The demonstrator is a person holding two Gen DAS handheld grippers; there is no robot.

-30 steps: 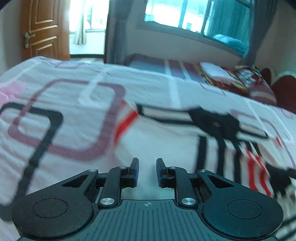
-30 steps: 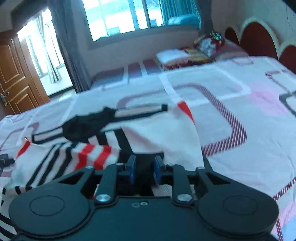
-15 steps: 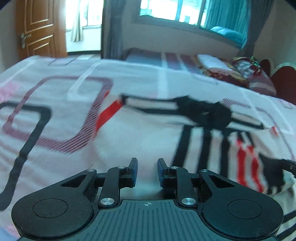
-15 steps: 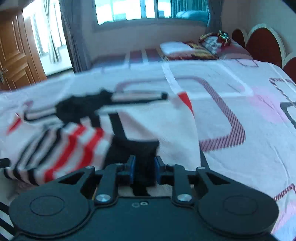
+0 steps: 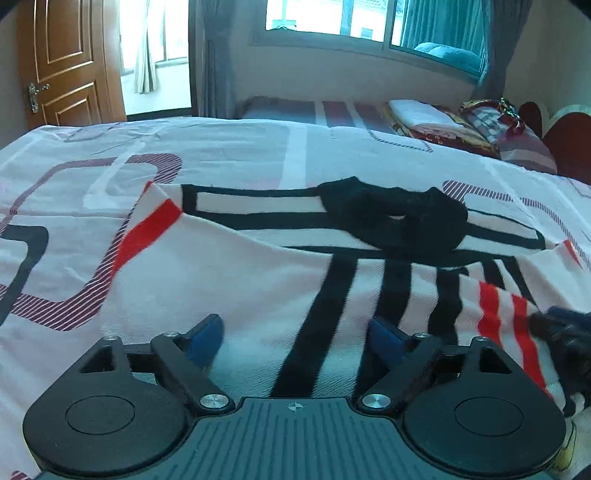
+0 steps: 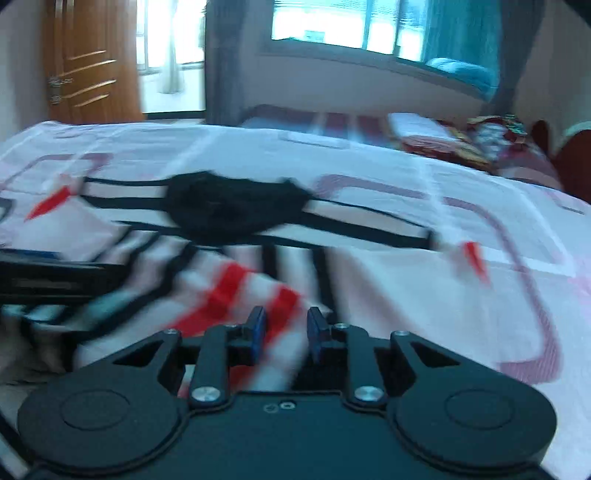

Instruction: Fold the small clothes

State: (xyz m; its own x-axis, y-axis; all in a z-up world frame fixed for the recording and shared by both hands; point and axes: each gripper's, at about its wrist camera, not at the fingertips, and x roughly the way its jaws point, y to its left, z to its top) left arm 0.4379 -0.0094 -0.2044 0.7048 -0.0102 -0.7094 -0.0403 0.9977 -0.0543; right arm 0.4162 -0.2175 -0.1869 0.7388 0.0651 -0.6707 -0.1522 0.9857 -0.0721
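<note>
A small white garment [image 5: 258,288] with black and red stripes and a black collar [image 5: 395,218] lies spread on the bed. My left gripper [image 5: 295,332] is wide open just above the garment's near edge, holding nothing. In the right wrist view the same garment [image 6: 369,280] is blurred; my right gripper [image 6: 283,332] is shut on a red-striped fold of it [image 6: 266,306]. The left gripper's body shows at the left edge of the right wrist view [image 6: 55,273], and the right gripper shows at the right edge of the left wrist view [image 5: 565,332].
The bed sheet [image 5: 92,173] is pink-white with purple and black loop patterns. Folded bedding and pillows [image 5: 461,129] lie at the far right by a red headboard [image 5: 565,147]. A wooden door [image 5: 70,62] and a window [image 5: 369,18] are behind.
My left gripper opened from nearly shut to wide open and came over the garment. My right gripper swung left, carrying the red-striped part of the garment over toward the left gripper.
</note>
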